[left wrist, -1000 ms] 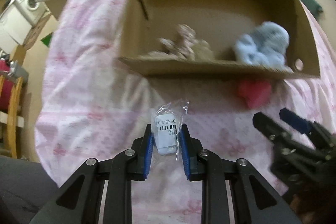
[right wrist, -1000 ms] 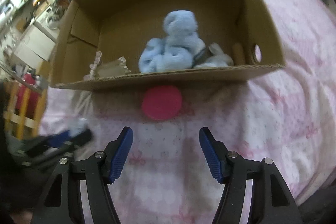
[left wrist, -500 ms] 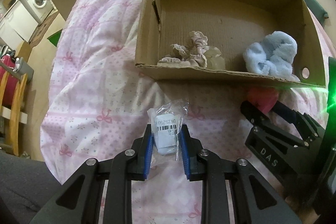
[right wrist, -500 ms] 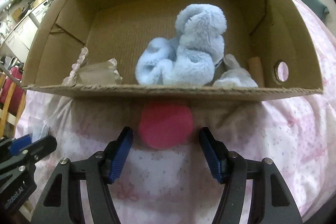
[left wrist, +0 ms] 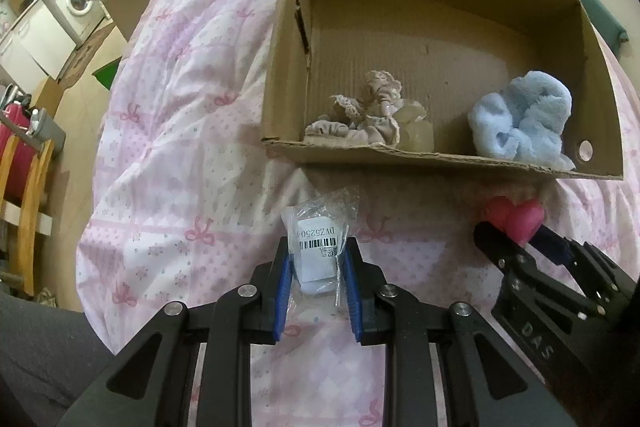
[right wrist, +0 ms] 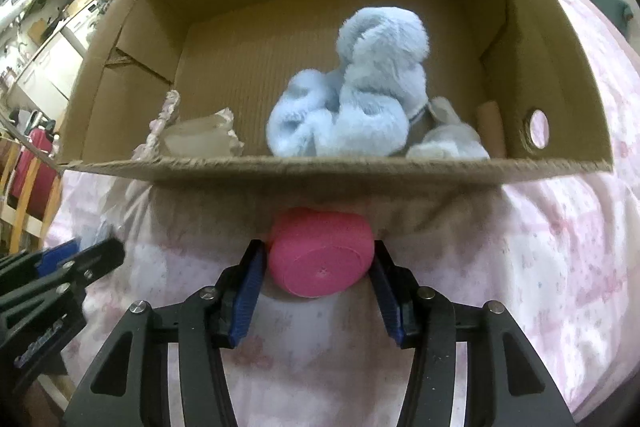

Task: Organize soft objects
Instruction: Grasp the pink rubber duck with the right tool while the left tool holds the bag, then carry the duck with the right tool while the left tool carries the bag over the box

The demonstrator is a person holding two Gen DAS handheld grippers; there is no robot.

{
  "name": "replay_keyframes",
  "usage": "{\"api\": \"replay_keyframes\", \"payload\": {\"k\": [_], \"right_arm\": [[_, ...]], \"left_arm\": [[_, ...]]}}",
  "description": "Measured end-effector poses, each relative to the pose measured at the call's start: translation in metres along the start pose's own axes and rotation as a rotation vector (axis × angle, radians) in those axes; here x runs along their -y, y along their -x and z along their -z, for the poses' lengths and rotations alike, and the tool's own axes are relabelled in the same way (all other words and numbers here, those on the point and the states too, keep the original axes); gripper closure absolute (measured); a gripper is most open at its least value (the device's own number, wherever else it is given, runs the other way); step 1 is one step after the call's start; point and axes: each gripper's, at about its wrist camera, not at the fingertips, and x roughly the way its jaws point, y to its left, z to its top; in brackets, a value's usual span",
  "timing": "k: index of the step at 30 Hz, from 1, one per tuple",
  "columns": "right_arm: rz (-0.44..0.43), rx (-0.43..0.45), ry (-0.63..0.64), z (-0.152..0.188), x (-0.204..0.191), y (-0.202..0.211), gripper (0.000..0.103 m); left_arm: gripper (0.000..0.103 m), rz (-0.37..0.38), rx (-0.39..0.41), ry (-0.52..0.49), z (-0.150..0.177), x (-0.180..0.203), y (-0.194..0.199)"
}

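Near the cardboard box, right claw, jaws just closing, pinches pink heart; left claw pinches bagged item.

Cardboard box on the bed, open top. Inside: fluffy light-blue plush right of centre, beige lacy fabric bundle at left near front wall. Just outside front wall: pink heart-shaped squishy, and a clear bagged white item with barcode label further left.
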Motion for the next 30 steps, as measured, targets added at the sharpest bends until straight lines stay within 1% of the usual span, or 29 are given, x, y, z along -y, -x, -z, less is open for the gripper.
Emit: {"api": "replay_keyframes", "payload": {"k": [6, 11, 12, 17, 19, 25, 27, 30], "right_arm": [[-0.009, 0.005, 0.006, 0.009, -0.001, 0.013, 0.048], [-0.014, 0.006, -0.011, 0.017, 0.008, 0.029, 0.048], [-0.012, 0.007, -0.013, 0.024, 0.001, 0.029, 0.048], [-0.02, 0.018, -0.062, 0.027, 0.008, 0.053, 0.048], [-0.052, 0.025, -0.089, 0.028, 0.013, 0.067, 0.048], [-0.058, 0.105, -0.077, 0.02, 0.018, 0.112, 0.048], [-0.067, 0.115, -0.076, 0.016, 0.02, 0.12, 0.048], [-0.084, 0.125, -0.069, 0.007, 0.024, 0.13, 0.048]], "left_arm": [[0.081, 0.016, 0.011, -0.013, 0.002, 0.002, 0.004], [0.081, 0.018, 0.022, -0.012, 0.003, 0.003, 0.01], [0.081, 0.023, 0.029, -0.007, 0.003, 0.002, 0.013], [0.081, 0.057, 0.067, -0.013, 0.003, 0.0, 0.037], [0.081, 0.063, 0.076, -0.018, 0.004, 0.0, 0.044], [0.081, 0.112, 0.122, 0.003, -0.002, -0.001, 0.074], [0.081, 0.135, 0.13, 0.009, -0.006, -0.001, 0.082], [0.081, 0.135, 0.155, -0.002, -0.014, 0.001, 0.093]]}}
